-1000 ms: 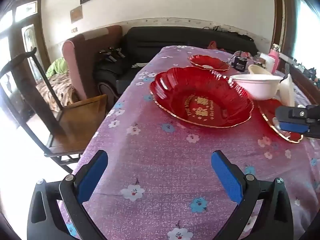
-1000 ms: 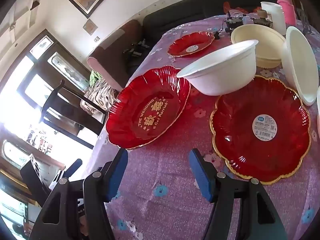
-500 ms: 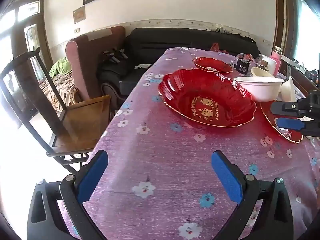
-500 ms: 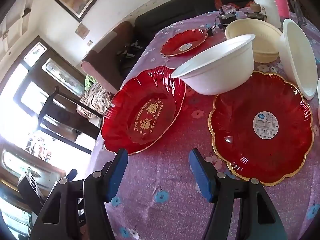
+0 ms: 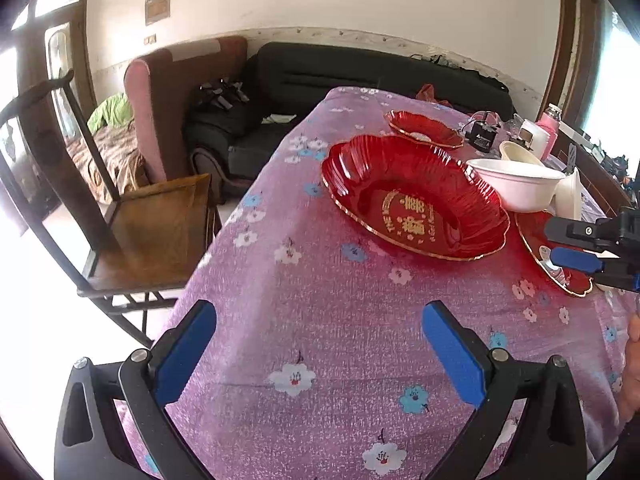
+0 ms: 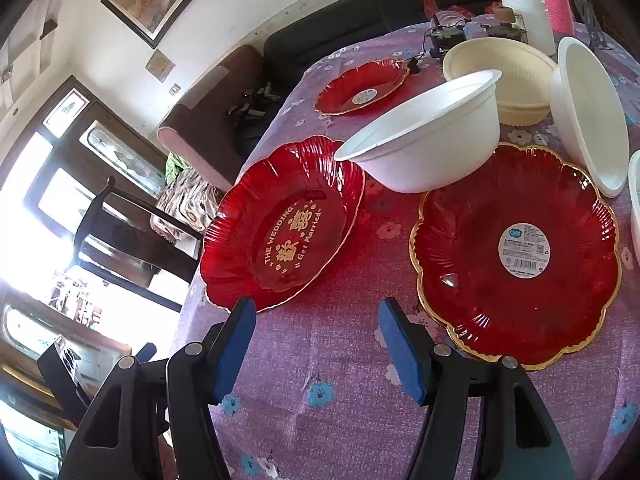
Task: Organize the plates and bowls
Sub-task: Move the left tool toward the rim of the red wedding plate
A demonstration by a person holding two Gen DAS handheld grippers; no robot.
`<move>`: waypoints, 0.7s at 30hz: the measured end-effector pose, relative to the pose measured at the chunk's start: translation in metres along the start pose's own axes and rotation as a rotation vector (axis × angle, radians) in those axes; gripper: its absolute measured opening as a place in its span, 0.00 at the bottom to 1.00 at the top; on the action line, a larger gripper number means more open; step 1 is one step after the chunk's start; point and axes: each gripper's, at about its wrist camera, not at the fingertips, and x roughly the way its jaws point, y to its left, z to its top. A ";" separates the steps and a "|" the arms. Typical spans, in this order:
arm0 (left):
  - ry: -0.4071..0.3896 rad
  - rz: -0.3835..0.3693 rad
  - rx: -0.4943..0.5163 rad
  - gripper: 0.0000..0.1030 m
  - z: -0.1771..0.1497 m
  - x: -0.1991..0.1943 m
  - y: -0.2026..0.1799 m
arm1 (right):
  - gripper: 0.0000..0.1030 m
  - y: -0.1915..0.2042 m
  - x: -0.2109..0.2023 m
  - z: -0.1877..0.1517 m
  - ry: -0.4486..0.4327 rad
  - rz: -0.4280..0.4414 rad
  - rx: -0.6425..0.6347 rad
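Both sets of tongs stand apart and empty: the left gripper hangs over bare purple floral tablecloth near the table's near end, and the right gripper hovers low between two red plates, nothing between its pads. The task's things lie ahead of it. The lettered red plate sits at the cloth's left edge, close to the drop toward the wooden chair. The labelled red plate lies flat to its right. A white bowl leans tilted across the two plates' far rims, a cream bowl stands behind it, and another white bowl stands on edge at the labelled plate's far right. A small red plate lies farther back. Risks, as judged: lifting or sliding either large plate would likely unseat the leaning bowl and set it rolling; a sideways push on the lettered plate could carry it off the table edge; the glossy, thin, scalloped rims may slip from a pinch that is shallow. Against the earlier frames, the left gripper's view has drawn back, showing more cloth before the lettered plate, while the right gripper's view has edged slightly nearer the plates; the tableware itself appears unmoved and both jaw openings look unchanged.
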 end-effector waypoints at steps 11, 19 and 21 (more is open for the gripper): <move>0.058 -0.040 -0.051 0.94 0.006 0.010 0.001 | 0.64 0.012 -0.001 -0.003 -0.015 -0.054 -0.078; 0.053 0.004 -0.031 0.94 0.012 0.006 0.003 | 0.64 0.025 0.000 0.000 -0.076 -0.182 -0.175; 0.054 0.010 -0.016 0.94 0.016 0.007 0.003 | 0.64 0.026 0.000 0.001 -0.082 -0.192 -0.184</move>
